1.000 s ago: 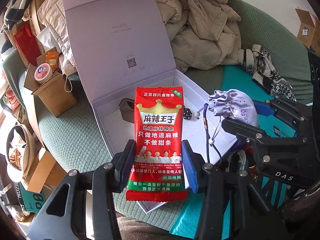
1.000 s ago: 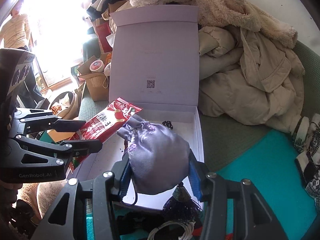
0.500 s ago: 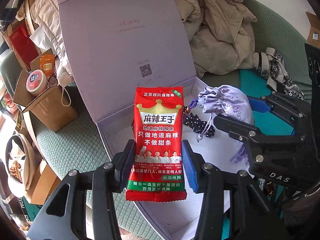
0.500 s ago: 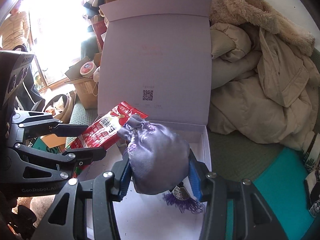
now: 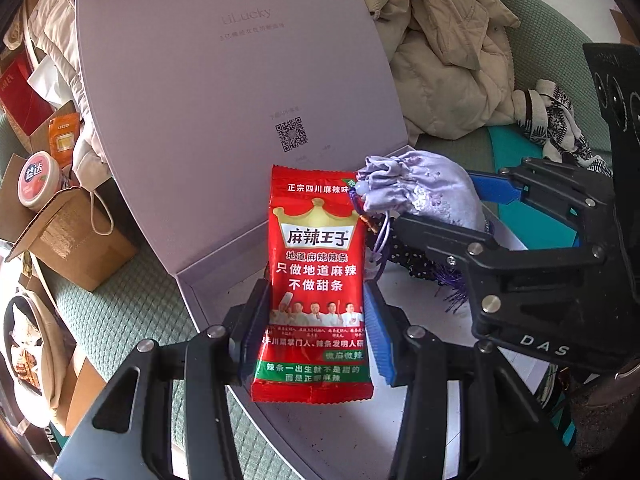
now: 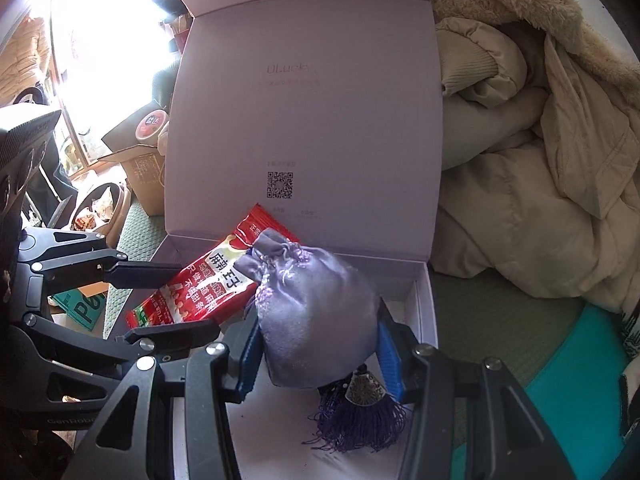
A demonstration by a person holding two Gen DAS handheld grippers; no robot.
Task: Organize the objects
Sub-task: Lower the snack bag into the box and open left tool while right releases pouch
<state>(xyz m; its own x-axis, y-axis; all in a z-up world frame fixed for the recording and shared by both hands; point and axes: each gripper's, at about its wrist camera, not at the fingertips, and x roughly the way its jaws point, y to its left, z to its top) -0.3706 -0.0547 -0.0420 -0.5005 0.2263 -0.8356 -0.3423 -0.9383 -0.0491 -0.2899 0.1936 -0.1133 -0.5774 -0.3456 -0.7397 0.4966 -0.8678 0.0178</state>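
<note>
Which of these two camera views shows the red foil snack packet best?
The left wrist view: the red foil snack packet faces the camera flat, held between the left gripper pads, its print readable. In the right wrist view the packet lies slanted, partly behind the lilac satin drawstring pouch.

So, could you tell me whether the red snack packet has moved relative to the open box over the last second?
Yes. The red snack packet has moved in over the open box; its top now nears the lid's QR code.
</note>
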